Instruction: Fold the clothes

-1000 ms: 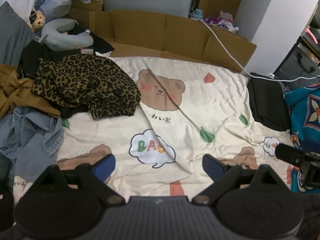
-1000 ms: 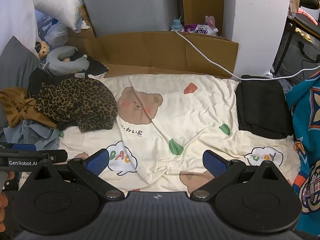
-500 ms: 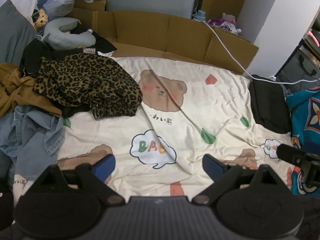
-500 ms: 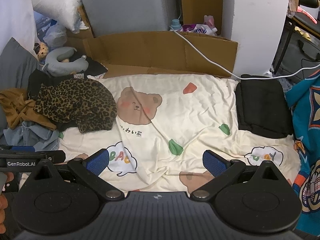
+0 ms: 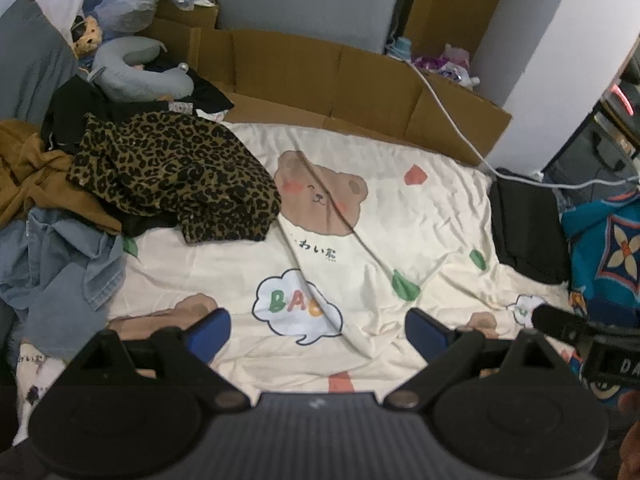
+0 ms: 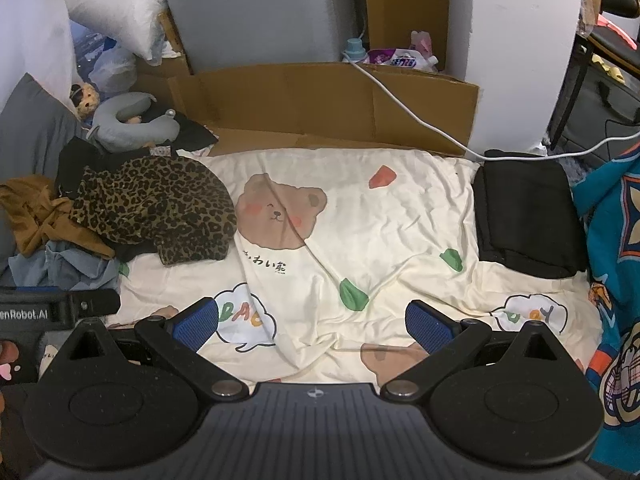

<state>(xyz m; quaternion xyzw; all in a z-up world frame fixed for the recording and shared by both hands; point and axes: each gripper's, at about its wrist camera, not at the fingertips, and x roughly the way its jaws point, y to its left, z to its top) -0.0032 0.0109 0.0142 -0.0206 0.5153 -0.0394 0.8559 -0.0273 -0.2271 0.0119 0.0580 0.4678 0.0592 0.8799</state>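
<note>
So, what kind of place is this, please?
Probably a cluttered bedroom: a cream bedsheet printed with cartoon bears, a white pillow, and a grey U-shaped neck pillow beside a leopard-print garment.

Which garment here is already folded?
The black garment at the right edge of the bear-print sheet: a flat, squared stack. The leopard-print piece and those under it lie crumpled.

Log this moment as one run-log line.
left gripper: open, empty | right gripper: open, empty | crumpled leopard-print garment: unfolded on pile | folded black garment: set aside
</note>
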